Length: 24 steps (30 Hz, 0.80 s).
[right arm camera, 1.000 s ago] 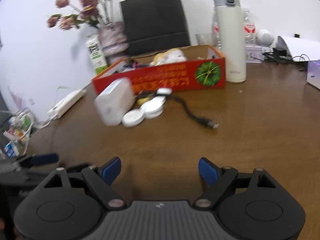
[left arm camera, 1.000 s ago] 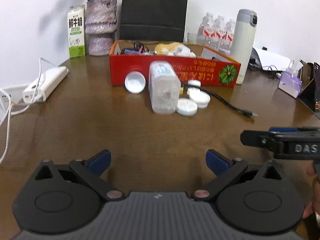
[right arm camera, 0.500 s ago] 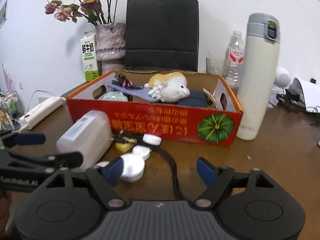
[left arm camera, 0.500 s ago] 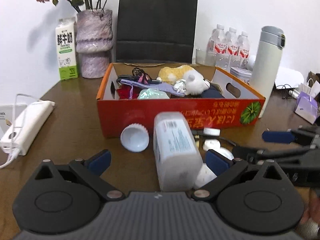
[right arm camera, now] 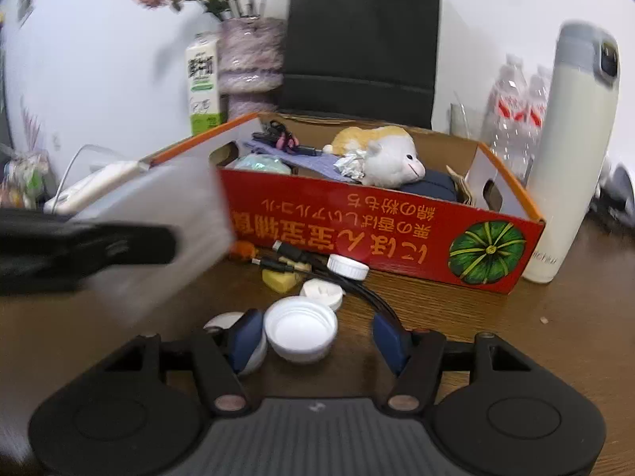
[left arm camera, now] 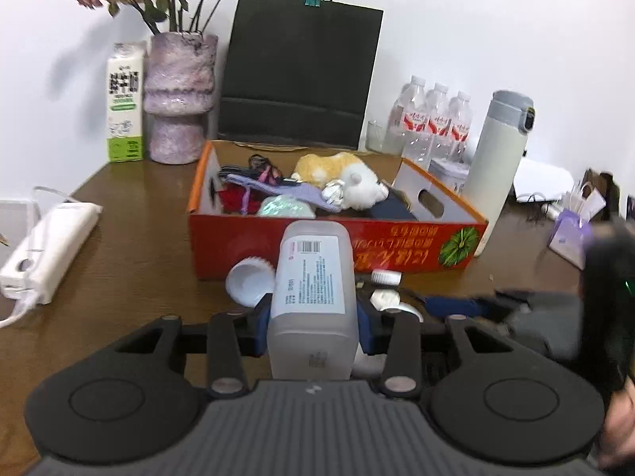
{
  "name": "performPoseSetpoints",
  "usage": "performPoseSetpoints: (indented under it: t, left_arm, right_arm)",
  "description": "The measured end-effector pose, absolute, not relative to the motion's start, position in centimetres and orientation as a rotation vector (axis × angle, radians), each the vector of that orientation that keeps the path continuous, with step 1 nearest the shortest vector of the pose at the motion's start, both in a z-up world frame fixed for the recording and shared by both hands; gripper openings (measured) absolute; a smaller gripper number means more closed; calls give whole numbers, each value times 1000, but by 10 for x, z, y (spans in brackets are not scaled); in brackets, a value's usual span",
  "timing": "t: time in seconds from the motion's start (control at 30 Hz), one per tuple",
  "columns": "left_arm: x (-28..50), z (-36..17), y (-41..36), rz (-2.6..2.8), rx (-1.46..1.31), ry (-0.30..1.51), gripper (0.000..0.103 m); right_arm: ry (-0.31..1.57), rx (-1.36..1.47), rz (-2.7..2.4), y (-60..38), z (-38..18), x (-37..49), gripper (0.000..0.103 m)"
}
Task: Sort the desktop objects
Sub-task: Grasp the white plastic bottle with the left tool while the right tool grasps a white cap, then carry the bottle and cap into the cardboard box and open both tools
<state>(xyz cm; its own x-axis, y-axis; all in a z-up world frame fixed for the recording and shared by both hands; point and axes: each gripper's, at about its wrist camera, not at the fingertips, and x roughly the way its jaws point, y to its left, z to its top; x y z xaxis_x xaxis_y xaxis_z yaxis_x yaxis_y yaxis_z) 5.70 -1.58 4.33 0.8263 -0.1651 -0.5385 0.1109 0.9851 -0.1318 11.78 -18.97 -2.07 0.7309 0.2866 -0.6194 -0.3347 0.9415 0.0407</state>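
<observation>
In my left hand, the left gripper [left arm camera: 312, 327] had both blue pads pressed against the sides of a translucent plastic bottle [left arm camera: 311, 301], clamped on it near its base. The bottle lay lengthwise between the fingers, label and barcode facing up, its far end pointing toward the red cardboard box [left arm camera: 397, 244].

My right gripper [right arm camera: 317, 335] was partly spread, its pads either side of a white cap [right arm camera: 300, 331] that sat open side up on the wooden table [right arm camera: 516, 337]. The left pad was close against the cap; the right pad stood clear of it, so nothing was gripped there.

Just past the cap lay a smaller white lid [right arm camera: 321, 292], a yellow lump [right arm camera: 279, 279], another white cap [right arm camera: 348, 266] and a black cable [right arm camera: 349, 283] curling back toward my right fingers. In the left view, a white cup-shaped cap [left arm camera: 251, 282] lay on its side beside the bottle, close to the box front.

The box stood behind these, holding a plush toy [right arm camera: 391, 157], crumpled foil [right arm camera: 351, 165], purple cloth and dark bits I could not make out. A tall white thermos [right arm camera: 571, 150] stood at the box's right end. Farther back were a black paper bag [left arm camera: 299, 75], a purple vase [left arm camera: 178, 97] of dried flowers, a milk carton [left arm camera: 125, 101] and water bottles [left arm camera: 434, 119]. A white power strip [left arm camera: 49, 248] lay far left.
</observation>
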Motion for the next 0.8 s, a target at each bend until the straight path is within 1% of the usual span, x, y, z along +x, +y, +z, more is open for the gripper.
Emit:
performPoseSetpoints:
  t: [0.03,0.07,0.1,0.3,0.57,0.8]
  left_arm:
    - [51,42,-16,-137,-80,588,41]
    - [45,41,-16,-124,-65,600,41]
    - [40,38,-16,-113,-59,611,41]
    - [4,31,-17,-131,-67,650,41]
    - [-46,22,-41,-194,17,652,41]
    - [-84,21,-57,-185,58,654,41]
  right_arm:
    - [667,-64,341,-190,-21,118,51]
    - [668,-56,338,-191,-21,118,42]
    - [672,-54,333,-191,-22,118,39]
    - [662,-19,291,-202,-16,90,39]
    - [681,-81,258,-224,-14,-6,39]
    - [664,-108,265,-223,-16,-58,39]
